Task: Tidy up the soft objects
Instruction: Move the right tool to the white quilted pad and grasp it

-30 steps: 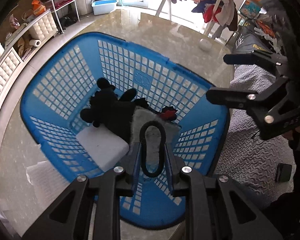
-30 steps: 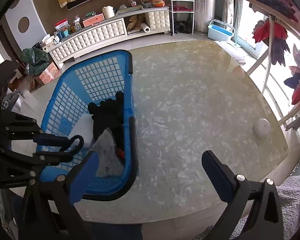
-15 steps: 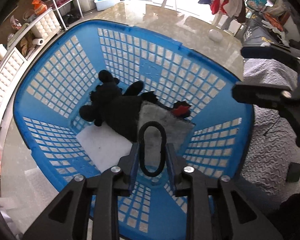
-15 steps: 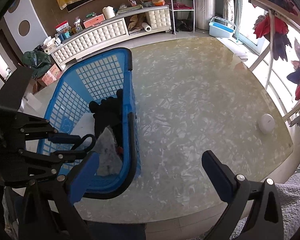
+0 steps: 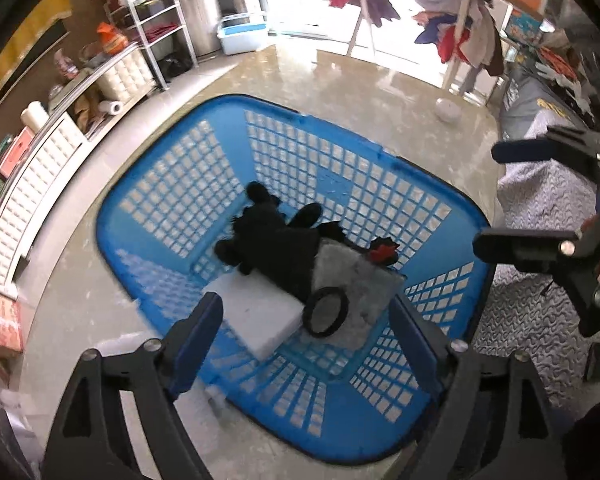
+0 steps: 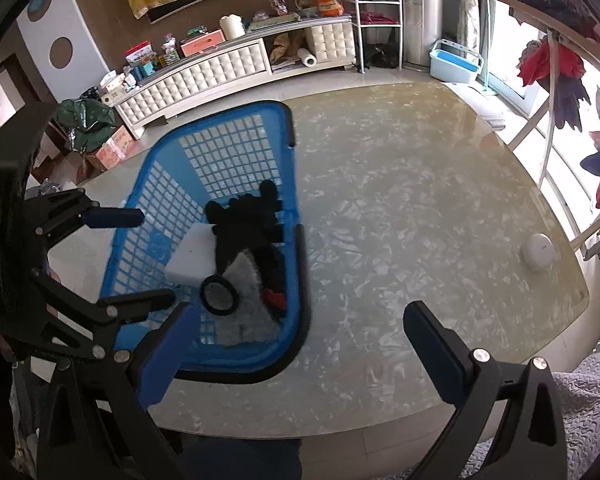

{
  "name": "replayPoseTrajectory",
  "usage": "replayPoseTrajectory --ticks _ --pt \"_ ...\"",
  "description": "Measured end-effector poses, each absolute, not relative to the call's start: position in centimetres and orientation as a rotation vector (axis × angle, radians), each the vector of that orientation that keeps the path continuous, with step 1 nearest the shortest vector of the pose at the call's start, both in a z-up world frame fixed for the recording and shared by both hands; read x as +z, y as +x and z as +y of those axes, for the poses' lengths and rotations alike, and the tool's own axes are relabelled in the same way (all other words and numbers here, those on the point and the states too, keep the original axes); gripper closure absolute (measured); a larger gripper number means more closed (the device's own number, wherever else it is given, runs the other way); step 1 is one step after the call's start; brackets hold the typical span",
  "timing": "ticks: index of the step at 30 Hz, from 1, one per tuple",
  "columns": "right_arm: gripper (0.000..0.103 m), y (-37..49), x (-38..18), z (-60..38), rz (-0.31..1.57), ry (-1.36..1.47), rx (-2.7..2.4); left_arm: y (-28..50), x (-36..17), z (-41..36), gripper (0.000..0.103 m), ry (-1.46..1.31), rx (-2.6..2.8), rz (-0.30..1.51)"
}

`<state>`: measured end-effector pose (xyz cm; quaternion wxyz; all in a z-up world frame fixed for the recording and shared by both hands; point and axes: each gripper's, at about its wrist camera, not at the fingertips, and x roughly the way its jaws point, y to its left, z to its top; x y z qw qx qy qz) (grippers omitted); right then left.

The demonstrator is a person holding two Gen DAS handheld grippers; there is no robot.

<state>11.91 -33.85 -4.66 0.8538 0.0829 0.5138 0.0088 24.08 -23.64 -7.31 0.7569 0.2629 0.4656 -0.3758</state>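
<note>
Left wrist view showed the left gripper (image 5: pixel 304 330) over the near end of the blue basket (image 5: pixel 172 184) on the table (image 5: pixel 360 92), its jaws opening with nothing pressed between them. The black ring (image 5: pixel 326 312) lay on the grey cloth (image 5: pixel 360 284), beside the white foam block (image 5: pixel 256 312) and black plush toy (image 5: pixel 276 240). All looked light and squashy, best pinched mid-body. The right gripper (image 6: pixel 300 348) stood wide and empty.

Left wrist view: steep downward, close over blue basket (image 5: pixel 432 216). Right wrist view: downward over tabletop (image 6: pixel 420 208) (basket at left). Both share basket.
</note>
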Motion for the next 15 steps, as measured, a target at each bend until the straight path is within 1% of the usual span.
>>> replayPoseTrajectory --ticks 10,12,15 --pt "0.000 12.0 -3.0 -29.9 1.068 0.136 0.071 22.2 -3.6 -17.6 0.019 0.498 -0.739 1.010" --pt "0.000 11.9 -2.8 -29.0 1.064 0.129 0.081 21.8 -3.3 -16.3 0.016 0.500 -0.707 0.996" --pt "0.000 12.0 -2.4 -27.3 1.057 0.120 0.110 21.2 -2.6 -14.0 0.016 0.472 -0.669 0.991"
